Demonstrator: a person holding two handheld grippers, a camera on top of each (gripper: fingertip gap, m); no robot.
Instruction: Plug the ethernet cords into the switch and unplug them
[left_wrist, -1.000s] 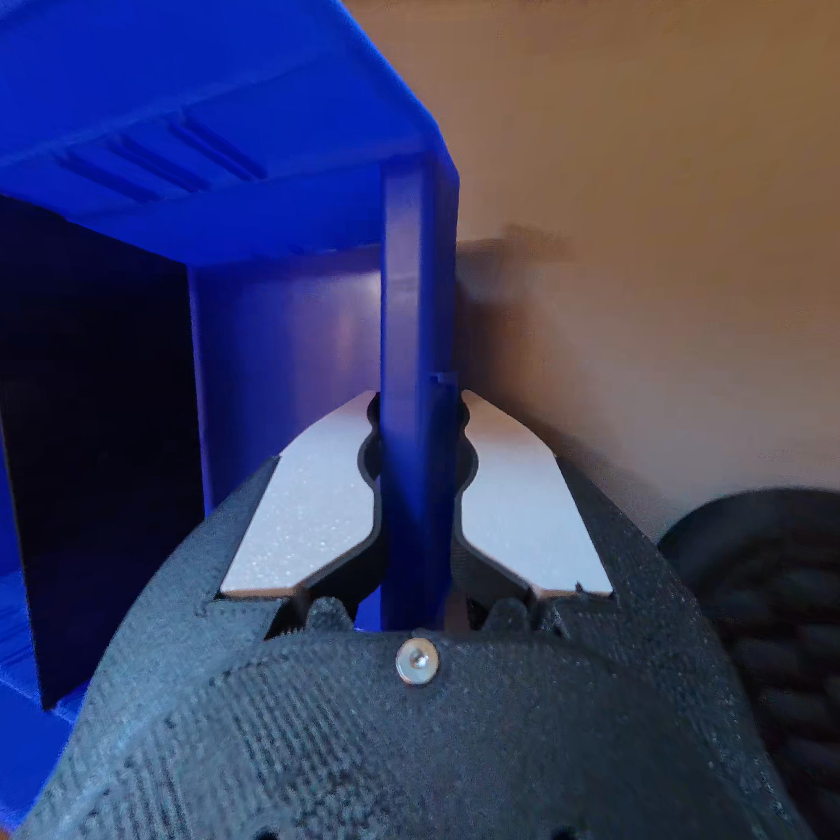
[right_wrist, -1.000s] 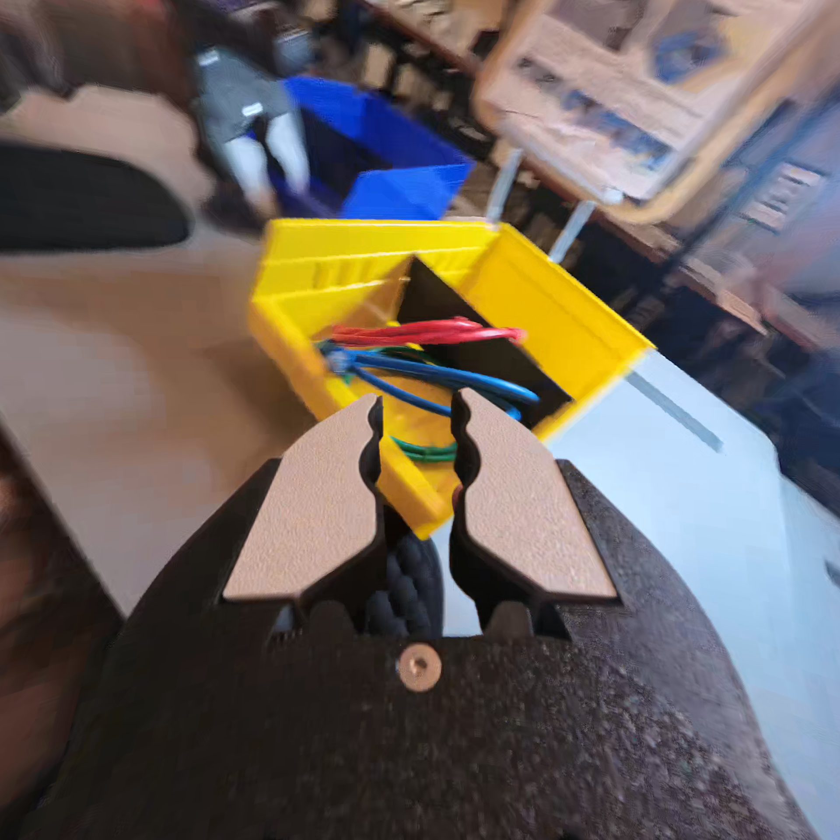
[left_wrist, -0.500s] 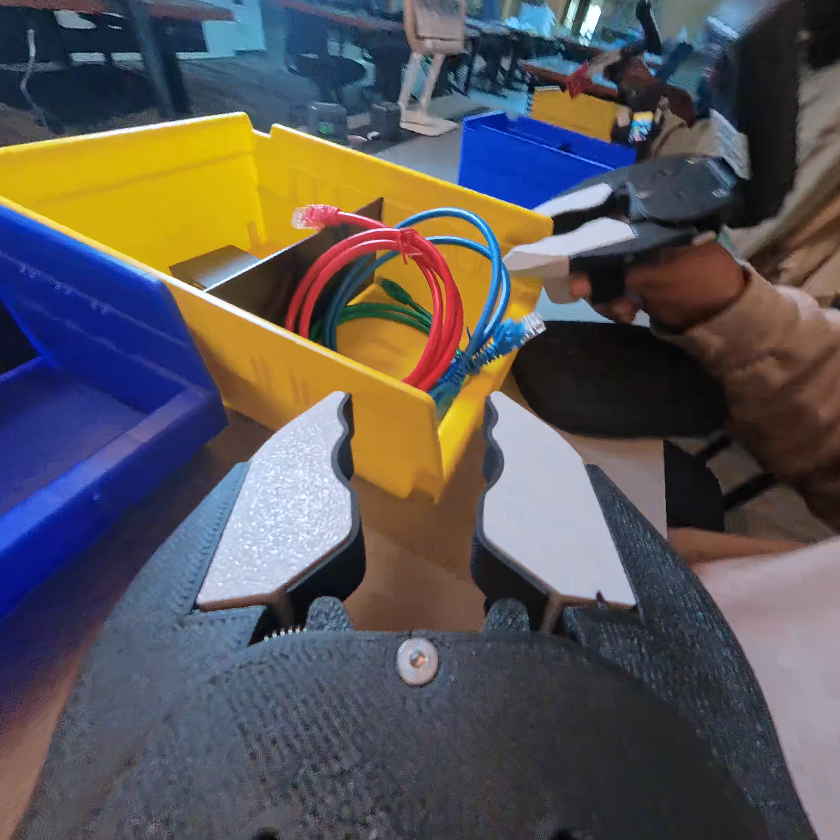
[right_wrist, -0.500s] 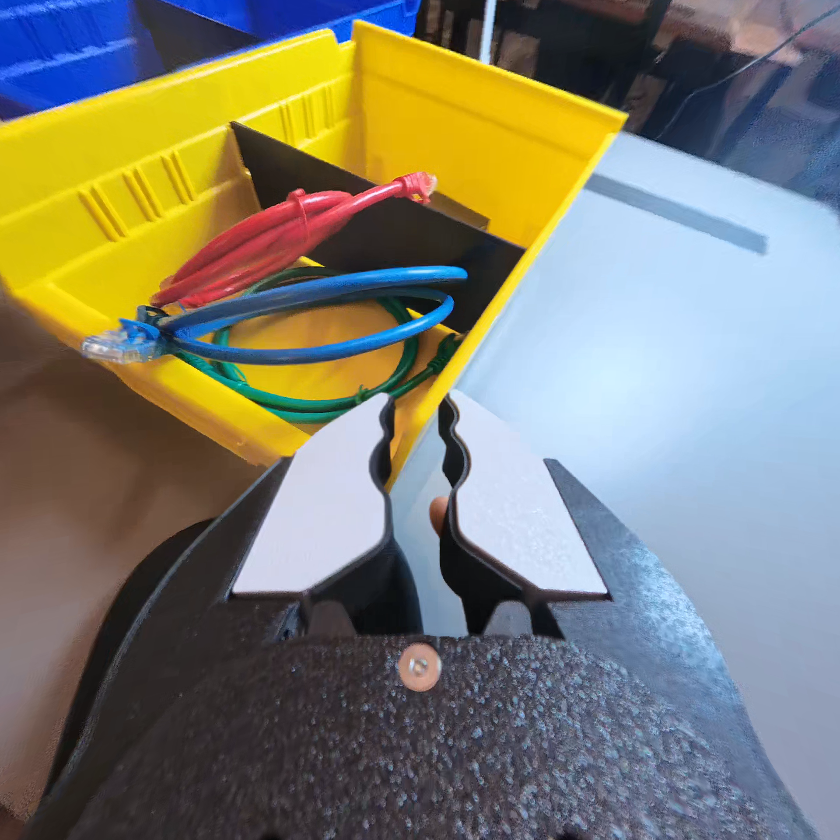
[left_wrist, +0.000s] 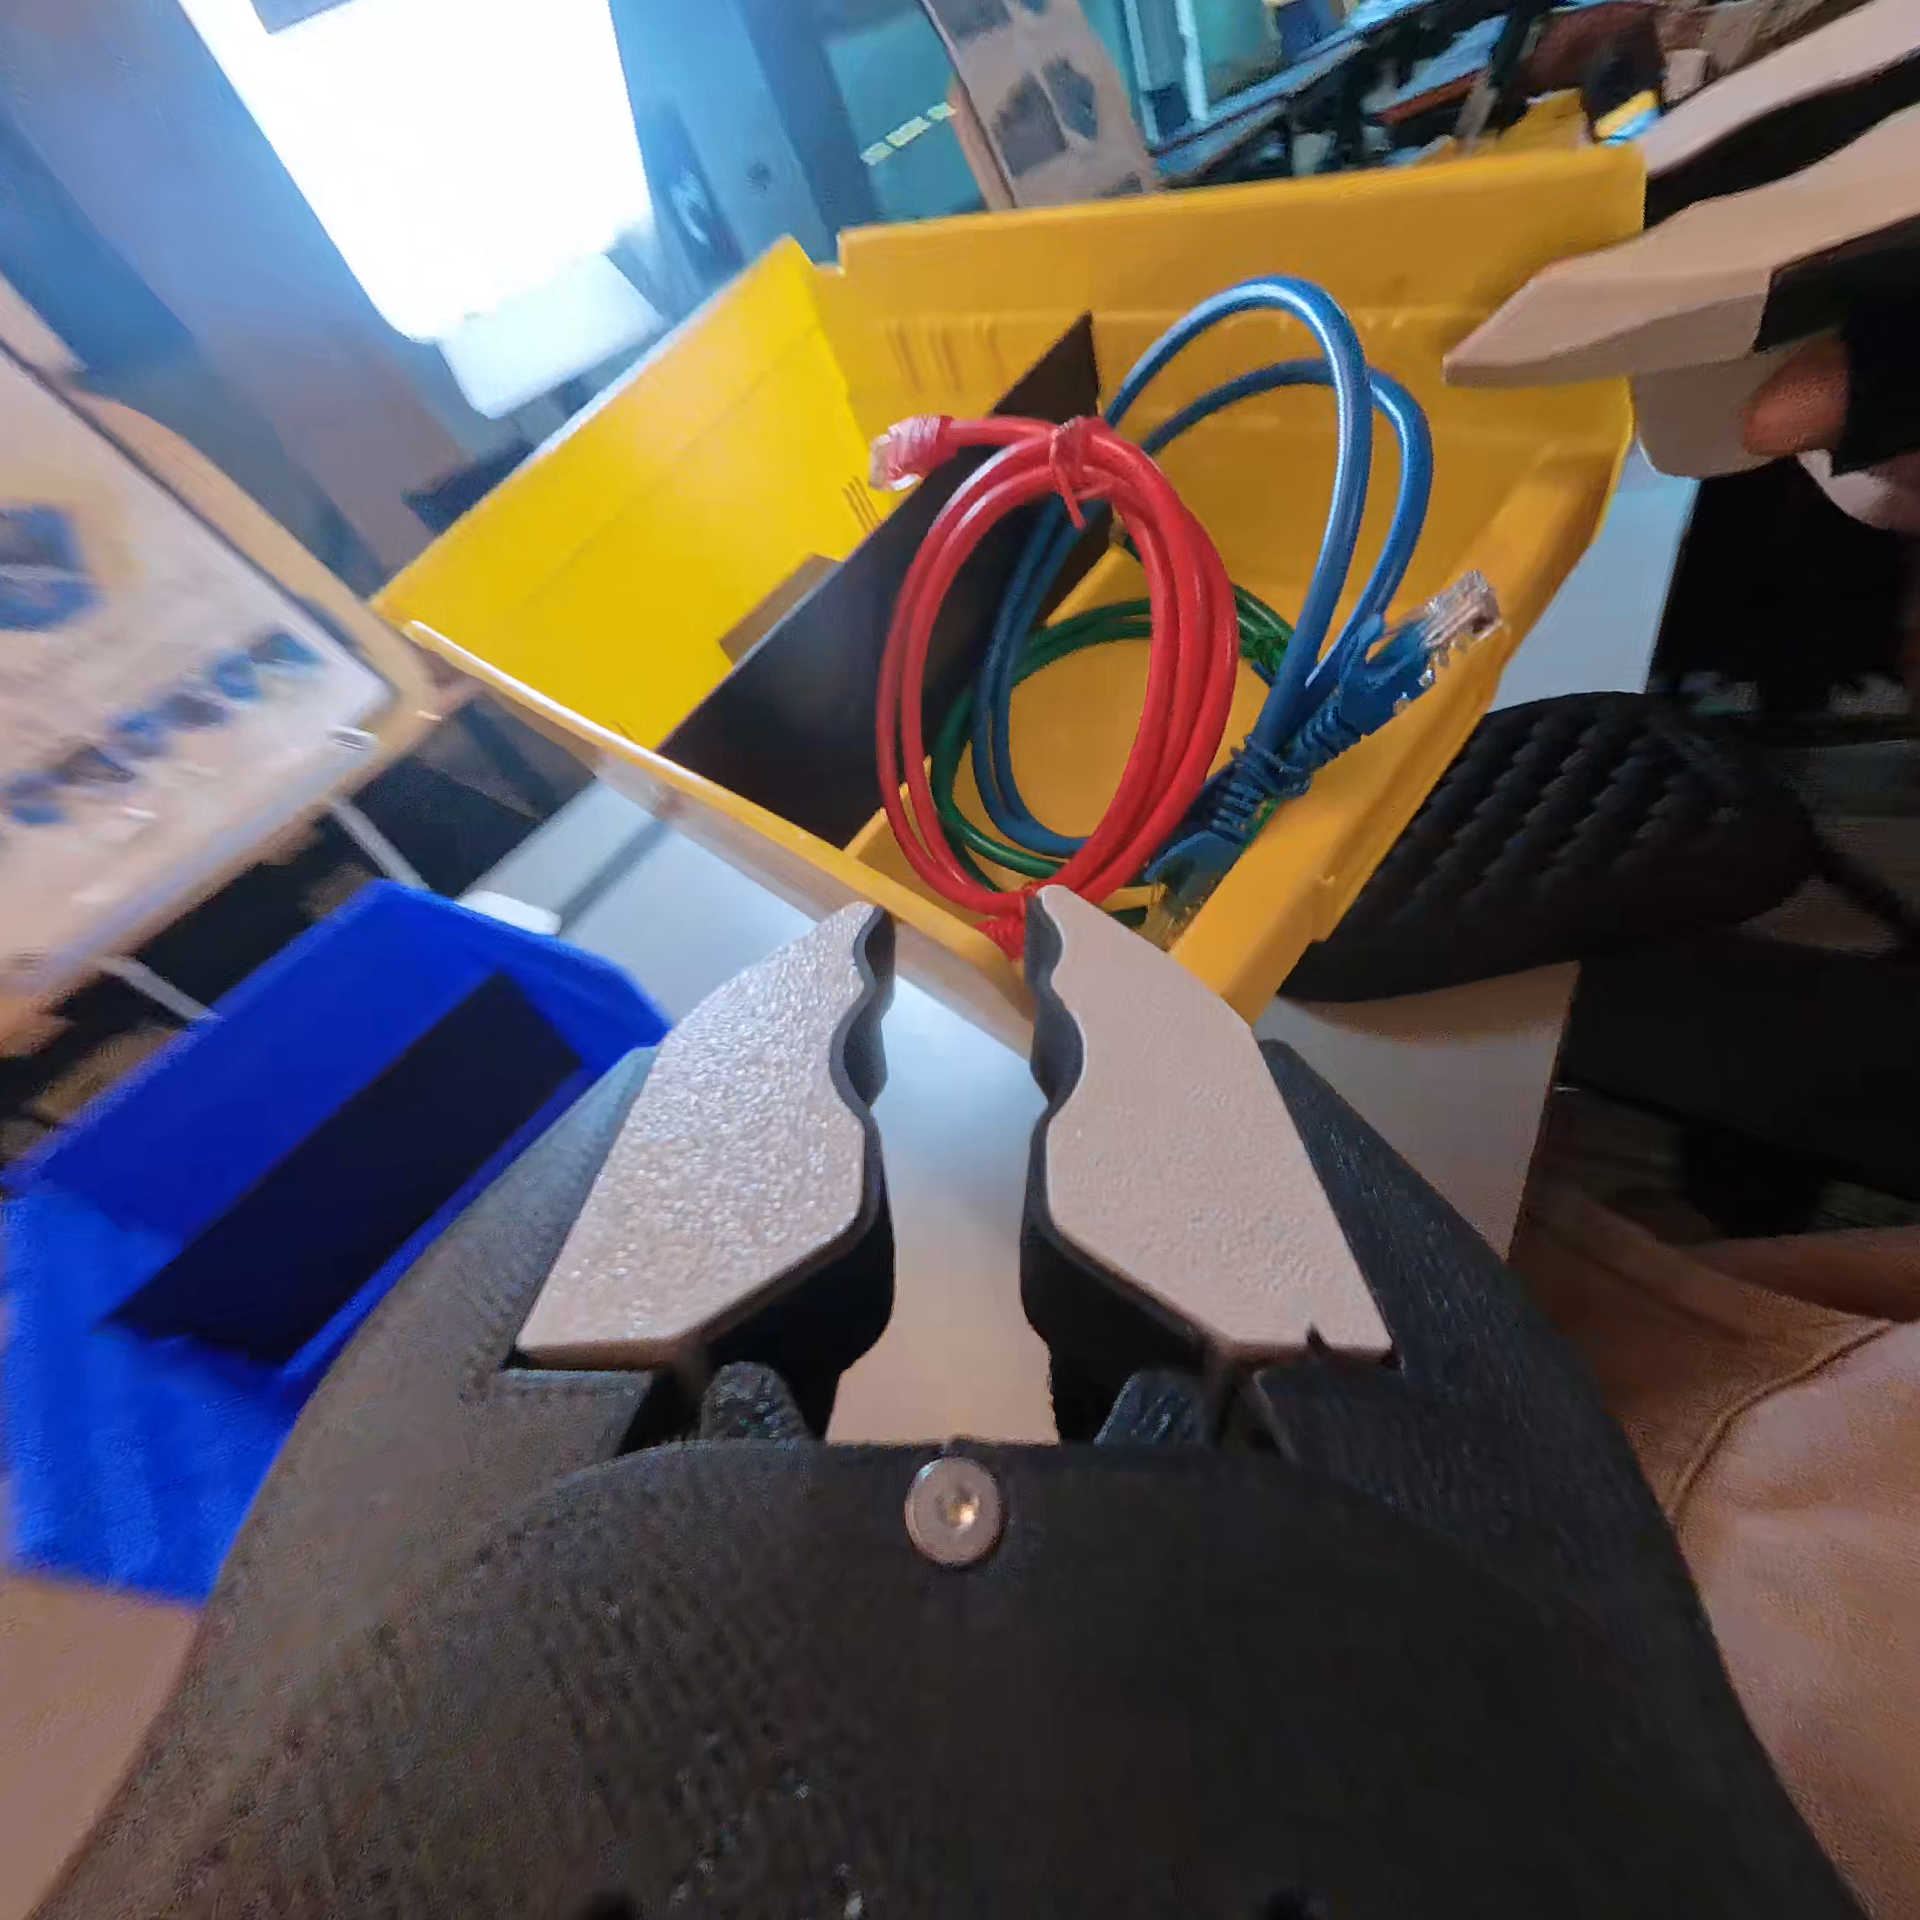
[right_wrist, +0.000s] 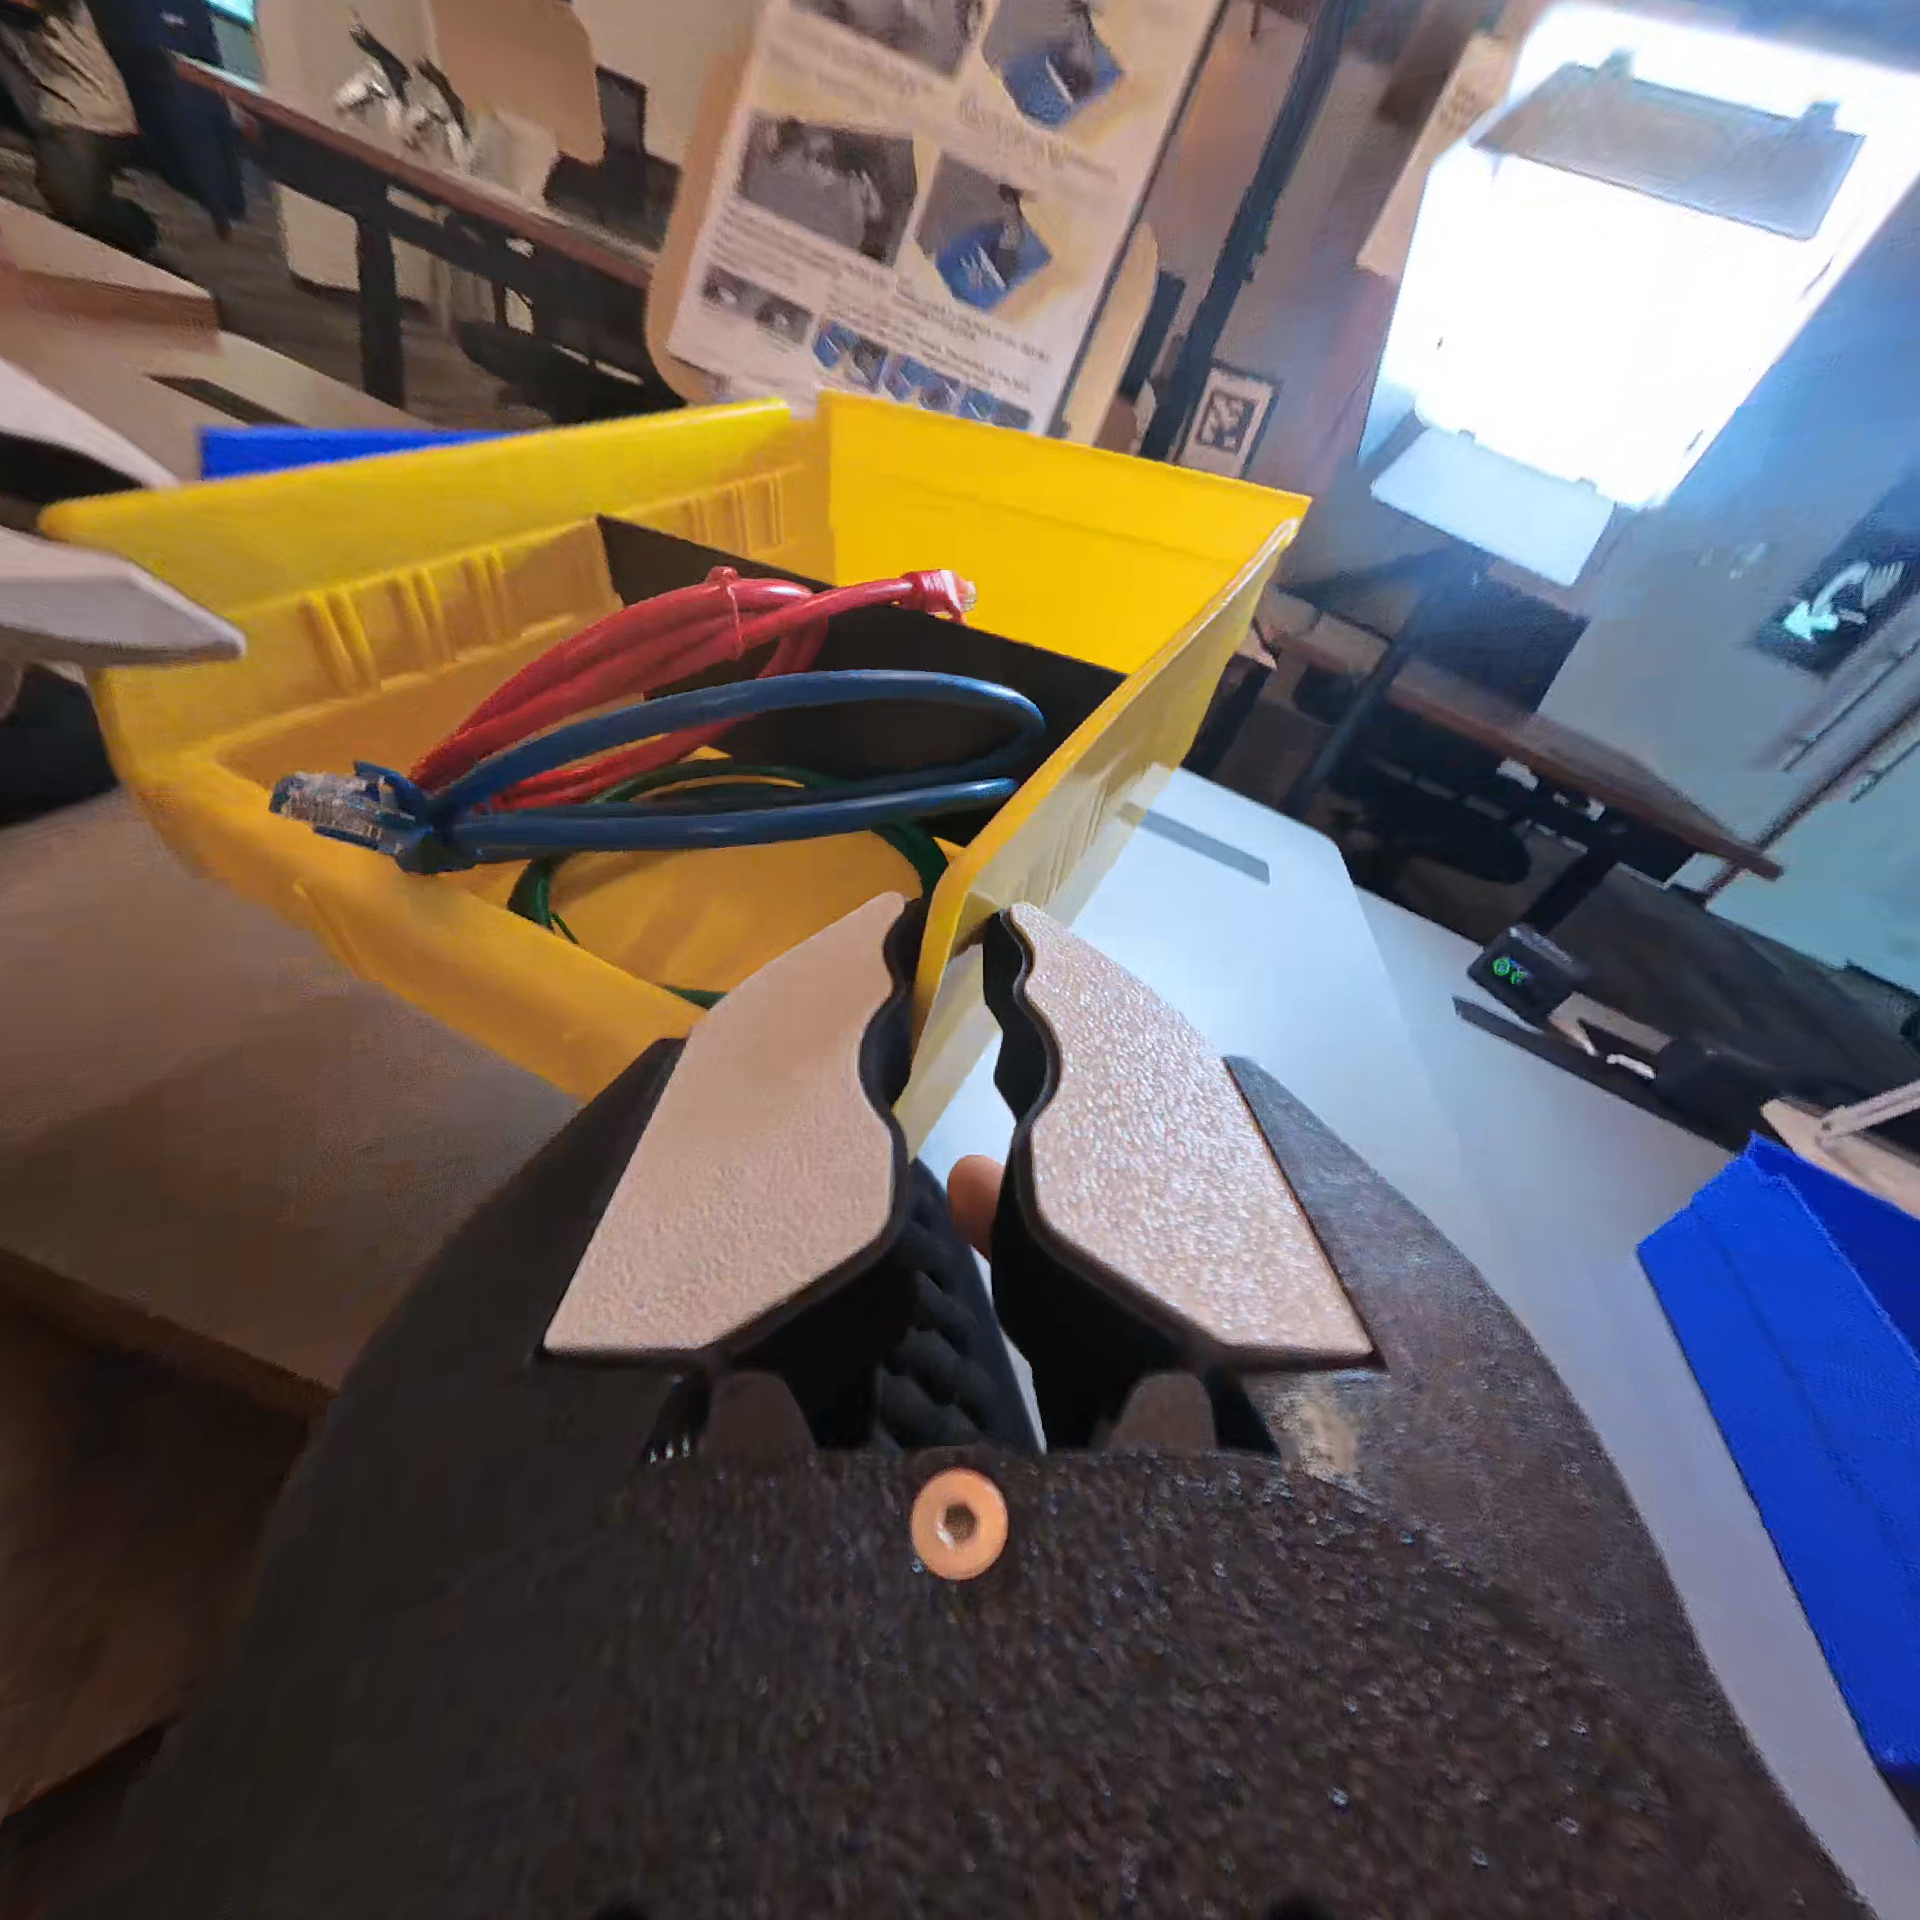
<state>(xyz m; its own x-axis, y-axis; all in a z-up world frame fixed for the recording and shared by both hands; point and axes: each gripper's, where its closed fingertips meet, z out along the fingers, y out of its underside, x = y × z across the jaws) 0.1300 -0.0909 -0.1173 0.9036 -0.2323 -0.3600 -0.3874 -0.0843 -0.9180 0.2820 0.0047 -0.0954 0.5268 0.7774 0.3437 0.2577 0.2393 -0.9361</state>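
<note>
A yellow bin (left_wrist: 623, 540) holds a coiled red ethernet cord (left_wrist: 1205, 675), a blue cord (left_wrist: 1351, 416) and a green cord (left_wrist: 1091, 634) in front of a black divider (left_wrist: 831, 707). A dark box corner (left_wrist: 769, 613) shows behind the divider. My left gripper (left_wrist: 961, 914) is shut on the bin's near side wall. My right gripper (right_wrist: 956, 920) is shut on the opposite side wall of the bin (right_wrist: 1039, 520). The cords also show in the right wrist view: red (right_wrist: 644, 644), blue (right_wrist: 779, 691) and green (right_wrist: 540, 894). Each gripper shows in the other's view: the right (left_wrist: 1621, 301), the left (right_wrist: 114, 613).
A blue bin (left_wrist: 260, 1091) stands to my left gripper's left, and another blue bin (right_wrist: 1818, 1351) lies at the right on the white table (right_wrist: 1299, 987). A black chair back (left_wrist: 1558, 831) is beside the yellow bin. A poster board (right_wrist: 883, 208) and desks stand behind. About 20 centimeters separates my left fingertips from my right.
My left gripper let go of the blue bin's wall, swung over to the yellow bin and narrowed onto its side wall. My right gripper moved up to the opposite wall and took it between its fingers.
</note>
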